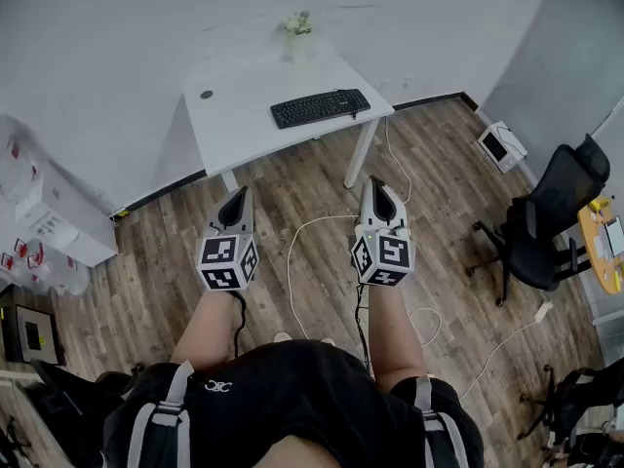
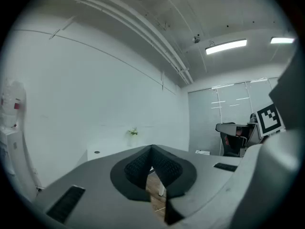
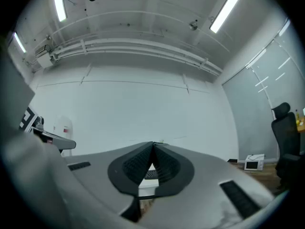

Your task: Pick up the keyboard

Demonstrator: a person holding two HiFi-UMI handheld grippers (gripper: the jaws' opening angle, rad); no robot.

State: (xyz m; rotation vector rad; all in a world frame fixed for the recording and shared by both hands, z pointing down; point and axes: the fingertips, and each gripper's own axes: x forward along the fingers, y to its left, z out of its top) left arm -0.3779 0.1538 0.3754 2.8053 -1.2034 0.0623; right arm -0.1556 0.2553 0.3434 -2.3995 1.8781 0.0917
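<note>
Black on a white worktop [image 1: 239, 115] — the keyboard [image 1: 320, 107] is lying near the front right edge, with a small plant [image 1: 297, 24] standing behind it by the wall. In the head view both tools are hanging over the wooden floor [image 1: 292, 188], well short of the worktop. The left hand-held gripper [image 1: 237, 199] and the right hand-held gripper [image 1: 377, 191] are pointing toward it side by side, each pinched together and carrying nothing.

In the left gripper view, the ribbed pads [image 2: 138, 165] are meeting at the tip, and only floorboards are showing through the slit below. The worktop's left part and the plant are sitting beyond. I am not finding the keyboard here.

In the right gripper view the pads [image 3: 136, 165] are likewise closing at the tip. Through the small opening beneath, a strip of the keyboard is peeking out on the worktop's edge, so this tool is aiming roughly at it.

I am reading this as the approach — no grasp is under way. The next move is calling for closing the distance, spreading the jaws, and bringing them in low and level so that they are straddling the keyboard's thin edge before squeezing.
</note>
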